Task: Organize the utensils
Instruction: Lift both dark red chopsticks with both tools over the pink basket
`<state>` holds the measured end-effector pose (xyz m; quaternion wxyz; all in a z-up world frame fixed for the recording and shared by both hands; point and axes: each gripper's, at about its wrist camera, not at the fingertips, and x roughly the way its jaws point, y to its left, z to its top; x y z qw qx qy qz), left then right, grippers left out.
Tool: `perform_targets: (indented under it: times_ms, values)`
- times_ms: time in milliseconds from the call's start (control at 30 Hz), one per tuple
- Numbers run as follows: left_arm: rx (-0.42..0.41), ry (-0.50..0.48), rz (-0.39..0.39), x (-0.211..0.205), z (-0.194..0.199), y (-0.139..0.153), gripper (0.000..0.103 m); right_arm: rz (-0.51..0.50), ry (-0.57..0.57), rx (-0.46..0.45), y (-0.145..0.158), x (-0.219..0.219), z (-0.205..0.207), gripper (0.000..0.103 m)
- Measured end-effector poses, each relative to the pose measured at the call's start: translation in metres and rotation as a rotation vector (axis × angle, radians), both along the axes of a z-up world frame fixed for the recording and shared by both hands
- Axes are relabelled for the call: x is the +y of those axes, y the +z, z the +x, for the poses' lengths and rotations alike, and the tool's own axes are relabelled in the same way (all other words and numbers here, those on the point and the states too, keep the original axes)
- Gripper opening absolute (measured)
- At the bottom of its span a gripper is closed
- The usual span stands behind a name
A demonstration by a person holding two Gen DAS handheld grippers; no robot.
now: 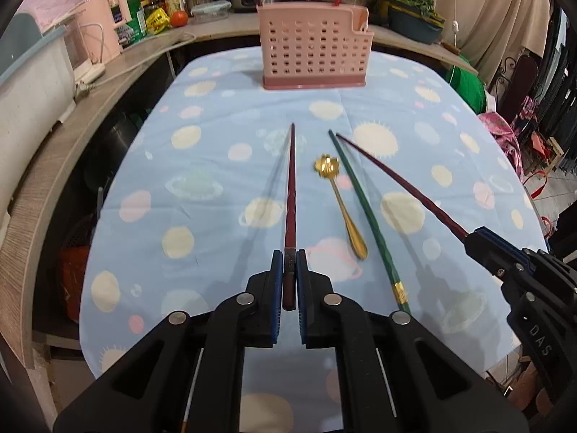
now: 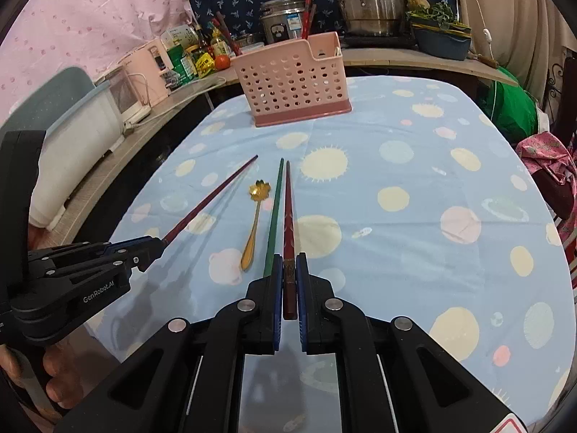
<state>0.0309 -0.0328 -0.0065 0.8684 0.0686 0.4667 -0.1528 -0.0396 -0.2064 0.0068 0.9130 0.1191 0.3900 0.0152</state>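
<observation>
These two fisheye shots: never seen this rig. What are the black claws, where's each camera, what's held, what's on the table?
There is no robot arm. A person holds one two-finger gripper in each hand, and each gripper carries a fisheye camera looking forward along its fingers. So each picture shows its own gripper at the bottom and the other one at the side.

In the left wrist view, the left gripper is shut on a dark red chopstick. In the right wrist view, the right gripper is shut on the other dark red chopstick.

On the blue planet-print tablecloth lie a green chopstick and a gold spoon. A pink perforated utensil holder stands at the far end.
</observation>
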Motion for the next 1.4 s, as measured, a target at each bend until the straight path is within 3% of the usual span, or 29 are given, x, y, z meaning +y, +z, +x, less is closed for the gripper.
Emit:
perform_targets:
  times_ms: [267, 333, 500, 700, 800, 833, 867, 933, 1200, 1400]
  values:
    - [-0.086, 0.015, -0.032, 0.003, 0.015, 0.040, 0.007, 0.006, -0.033, -0.104, 0.048, -0.016, 0.010, 0.007]
    - [-0.120, 0.022, -0.038, 0.004, 0.020, 0.053, 0.001, 0.006, -0.038, -0.135, 0.060, -0.020, 0.014, 0.007]
    - [-0.195, 0.040, -0.058, 0.006, 0.035, 0.084, 0.001, -0.004, -0.046, -0.208, 0.088, -0.025, 0.026, 0.007]
    - [-0.235, 0.058, -0.077, 0.010, 0.047, 0.105, 0.001, -0.008, -0.059, -0.252, 0.104, -0.032, 0.034, 0.007]
    - [-0.196, 0.043, -0.078, 0.012, 0.044, 0.091, 0.004, 0.001, -0.065, -0.244, 0.101, -0.034, 0.030, 0.007]
    - [-0.173, 0.040, -0.080, 0.013, 0.042, 0.082, 0.012, 0.007, -0.067, -0.241, 0.100, -0.035, 0.029, 0.007]
    - [-0.145, 0.037, -0.086, 0.013, 0.041, 0.072, 0.029, 0.010, -0.069, -0.238, 0.099, -0.036, 0.027, 0.007]
    - [-0.096, 0.037, -0.089, 0.013, 0.036, 0.049, 0.045, 0.019, -0.074, -0.232, 0.097, -0.037, 0.022, 0.007]
    - [0.085, 0.017, 0.003, 0.003, 0.023, -0.040, 0.046, 0.027, -0.080, -0.225, 0.096, -0.035, 0.014, 0.007]
    - [0.134, 0.018, -0.021, 0.007, 0.026, -0.054, 0.040, 0.028, -0.084, -0.224, 0.094, -0.036, 0.011, 0.007]
